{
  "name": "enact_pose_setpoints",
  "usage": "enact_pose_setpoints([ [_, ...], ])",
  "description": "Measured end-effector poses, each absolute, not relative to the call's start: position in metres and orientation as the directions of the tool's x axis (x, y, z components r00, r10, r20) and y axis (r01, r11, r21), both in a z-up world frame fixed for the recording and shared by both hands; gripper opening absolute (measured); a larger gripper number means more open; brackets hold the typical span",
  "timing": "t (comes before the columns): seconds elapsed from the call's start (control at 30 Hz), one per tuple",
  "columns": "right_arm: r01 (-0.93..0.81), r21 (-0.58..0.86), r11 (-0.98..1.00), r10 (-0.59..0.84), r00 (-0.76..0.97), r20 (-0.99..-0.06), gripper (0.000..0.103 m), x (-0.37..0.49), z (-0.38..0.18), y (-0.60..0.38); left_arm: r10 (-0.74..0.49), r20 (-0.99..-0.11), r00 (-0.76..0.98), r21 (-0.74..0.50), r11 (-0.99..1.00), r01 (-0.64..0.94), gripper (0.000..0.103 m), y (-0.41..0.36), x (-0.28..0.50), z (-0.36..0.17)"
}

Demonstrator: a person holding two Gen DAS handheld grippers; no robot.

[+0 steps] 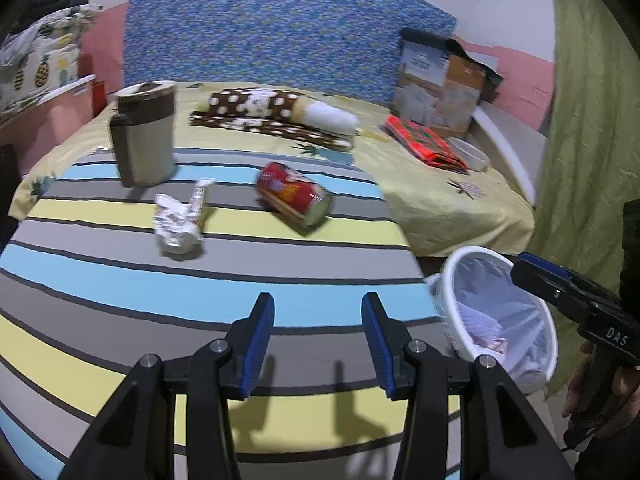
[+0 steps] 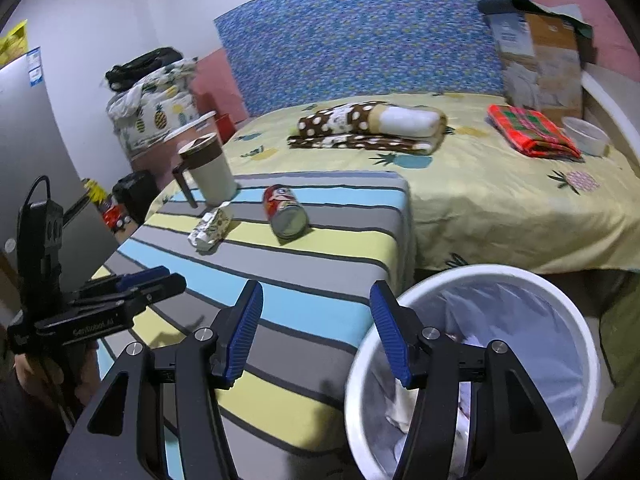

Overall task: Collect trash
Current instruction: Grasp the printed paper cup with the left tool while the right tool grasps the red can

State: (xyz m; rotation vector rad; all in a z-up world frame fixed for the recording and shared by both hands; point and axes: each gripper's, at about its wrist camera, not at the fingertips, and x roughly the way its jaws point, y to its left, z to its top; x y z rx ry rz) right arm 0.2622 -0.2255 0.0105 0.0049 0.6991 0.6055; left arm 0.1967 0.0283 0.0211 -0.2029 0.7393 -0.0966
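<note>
From the left wrist camera, the left gripper [image 1: 318, 338] hangs over the near part of the striped desk [image 1: 120, 280] with its blue-padded fingers [image 1: 258, 344] spread apart and nothing between them. Farther along the desk lie the trash items: a crumpled wrapper [image 1: 180, 220] left of centre and a red can [image 1: 294, 198] on its side to the right of it, the two apart from each other. Behind the wrapper stands a beige mug [image 1: 144, 132] with a brown lid. Off the desk's right edge sits the white trash bin [image 1: 498, 312], lined with a pale bag, with some paper inside. The right gripper [image 1: 532, 274] enters from the right above the bin; whether it is apart or together cannot be told here.

From the right wrist camera, the right gripper [image 2: 316, 336] is held at the desk's near corner, fingers [image 2: 390, 336] wide apart and empty, its right finger over the bin's [image 2: 576, 320] rim. The can [image 2: 286, 212] and wrapper [image 2: 212, 226] lie farther along the striped desk [image 2: 280, 300], the mug [image 2: 208, 174] behind them. The left gripper [image 2: 160, 280] shows side-on at the left edge. Beyond the desk is a bed [image 2: 500, 208] with a yellow pineapple sheet.
</note>
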Motion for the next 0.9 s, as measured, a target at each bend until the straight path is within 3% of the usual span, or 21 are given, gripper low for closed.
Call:
enact_pose_setpoints([
  [0.47,-0.61,0.147,0.778,0.547,0.546,-0.635,0.058,0.285,0.007,-0.183,-0.049,-0.664,0.747,-0.175,0.98,-0.092,0.048,0.089,0.23,0.01],
  [0.9,-0.662,0.087,0.744,0.527,0.501,-0.686,0.063,0.318,-0.005,-0.145,-0.043,-0.682,0.73,-0.152,0.985,-0.084,0.048,0.104,0.269,-0.005],
])
